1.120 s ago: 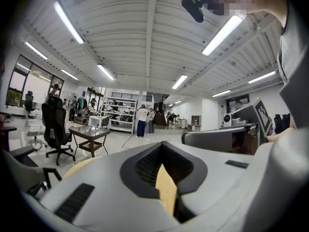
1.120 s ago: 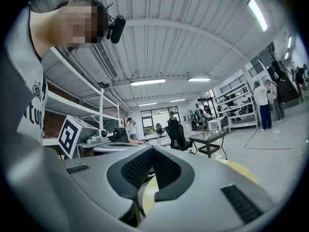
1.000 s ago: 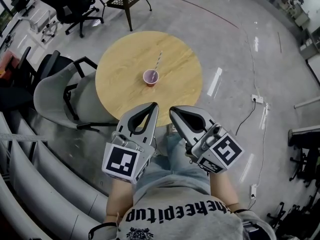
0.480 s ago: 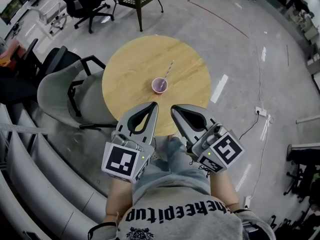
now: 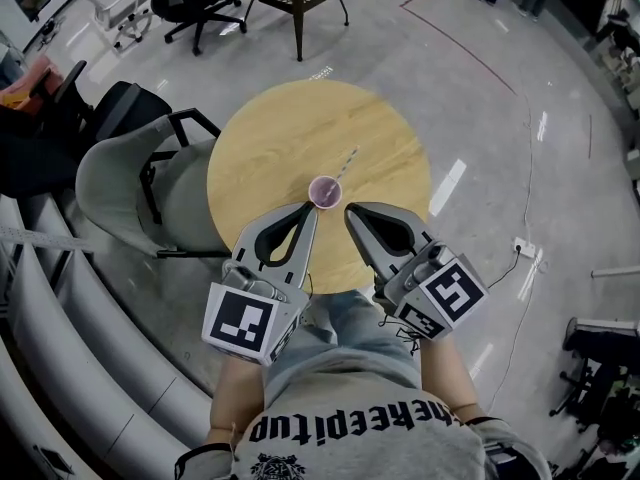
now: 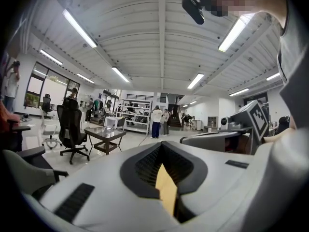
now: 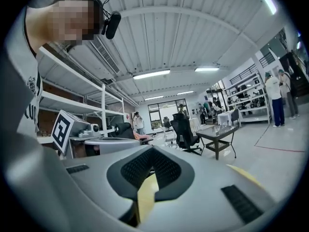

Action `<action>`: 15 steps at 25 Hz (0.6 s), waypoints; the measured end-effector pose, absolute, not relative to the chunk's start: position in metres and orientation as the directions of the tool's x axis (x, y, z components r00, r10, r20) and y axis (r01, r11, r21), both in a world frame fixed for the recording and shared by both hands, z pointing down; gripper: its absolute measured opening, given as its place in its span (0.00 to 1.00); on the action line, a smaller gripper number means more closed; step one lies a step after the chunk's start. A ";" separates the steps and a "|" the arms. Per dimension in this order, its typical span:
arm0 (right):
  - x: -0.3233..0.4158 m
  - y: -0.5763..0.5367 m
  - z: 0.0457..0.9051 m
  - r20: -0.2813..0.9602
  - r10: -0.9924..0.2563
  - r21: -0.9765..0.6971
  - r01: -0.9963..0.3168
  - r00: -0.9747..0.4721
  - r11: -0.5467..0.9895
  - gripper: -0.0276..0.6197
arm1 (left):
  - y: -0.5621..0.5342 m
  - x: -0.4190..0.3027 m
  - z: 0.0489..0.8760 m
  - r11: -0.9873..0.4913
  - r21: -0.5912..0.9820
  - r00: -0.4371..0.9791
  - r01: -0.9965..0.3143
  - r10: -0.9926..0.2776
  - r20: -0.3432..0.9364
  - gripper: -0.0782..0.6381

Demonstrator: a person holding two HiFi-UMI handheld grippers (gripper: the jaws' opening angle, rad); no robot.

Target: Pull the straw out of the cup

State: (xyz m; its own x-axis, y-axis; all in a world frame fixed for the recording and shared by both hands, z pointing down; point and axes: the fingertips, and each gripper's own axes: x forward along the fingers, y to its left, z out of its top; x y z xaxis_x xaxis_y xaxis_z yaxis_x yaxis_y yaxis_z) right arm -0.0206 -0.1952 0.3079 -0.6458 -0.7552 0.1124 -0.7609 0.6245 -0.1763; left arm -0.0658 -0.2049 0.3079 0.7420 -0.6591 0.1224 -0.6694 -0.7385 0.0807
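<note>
Both closed and empty, jaws tip to tip. Cup (image 5: 325,191) sits on the table (image 5: 270,138) just ahead of the tips, between the left gripper (image 5: 309,211) and right gripper (image 5: 352,211). Straw (image 5: 347,161) stands in it, leaning away and rightward, so its free end is on the right gripper's side. Right looks better placed to pull, but must open first.

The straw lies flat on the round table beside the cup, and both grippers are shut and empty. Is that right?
No. In the head view the straw stands in the cup, leaning toward the far side, not flat on the round table. The left gripper and right gripper are shut and empty, as stated.
</note>
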 end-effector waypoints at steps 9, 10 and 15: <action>-0.003 -0.228 0.334 0.176 -0.723 -0.216 -0.743 -0.668 0.634 0.06 | -0.230 -0.054 0.319 -0.705 0.099 0.710 -0.703 -0.686 0.160 0.14; 0.000 -0.231 0.338 0.183 -0.720 -0.222 -0.742 -0.669 0.633 0.06 | -0.232 -0.052 0.321 -0.701 0.099 0.707 -0.706 -0.688 0.163 0.14; 0.010 -0.242 0.358 0.228 -0.699 -0.252 -0.734 -0.678 0.631 0.07 | -0.238 -0.045 0.331 -0.681 0.123 0.690 -0.722 -0.694 0.206 0.14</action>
State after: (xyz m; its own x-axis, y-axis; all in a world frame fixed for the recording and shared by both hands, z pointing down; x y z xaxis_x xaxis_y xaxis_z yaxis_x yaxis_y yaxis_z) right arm 0.0097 -0.2422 0.3578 -0.6784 -0.6986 0.2276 -0.7340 0.6307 -0.2520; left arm -0.0445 -0.2380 0.3313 0.6897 -0.6941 0.2064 -0.7220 -0.6808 0.1232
